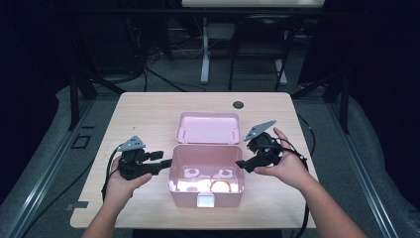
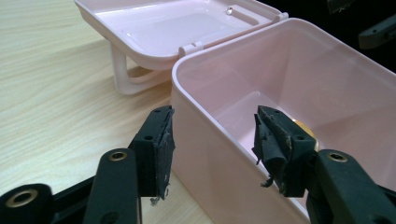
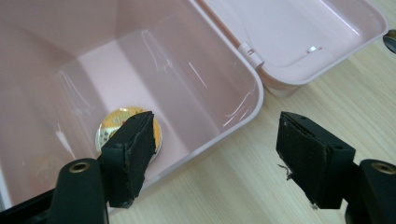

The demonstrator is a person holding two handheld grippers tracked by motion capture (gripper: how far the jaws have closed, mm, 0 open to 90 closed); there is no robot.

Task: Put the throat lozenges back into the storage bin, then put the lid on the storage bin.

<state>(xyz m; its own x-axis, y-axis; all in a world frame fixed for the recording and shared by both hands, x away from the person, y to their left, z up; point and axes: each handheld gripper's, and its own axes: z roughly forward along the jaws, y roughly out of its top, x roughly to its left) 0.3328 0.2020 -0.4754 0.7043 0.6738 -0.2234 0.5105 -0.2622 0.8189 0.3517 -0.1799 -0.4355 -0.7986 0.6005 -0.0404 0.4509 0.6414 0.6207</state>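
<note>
With its lid folded back, a pink plastic box point(image 1: 206, 181) sits near the front edge of the wooden table point(image 1: 148, 106), midway between its side edges. The left gripper point(image 1: 166, 161) straddles the box's left wall with jaws spread apart, one outside, one inside; the right gripper point(image 1: 241, 163) straddles the right wall the same way, likely to steady or lift it. Inside, on the floor, lies a round gold-coloured disc point(image 3: 122, 122). Beyond, the lid point(image 1: 208, 128) lies open, hinged at the back rim, smooth and glossy.
</note>
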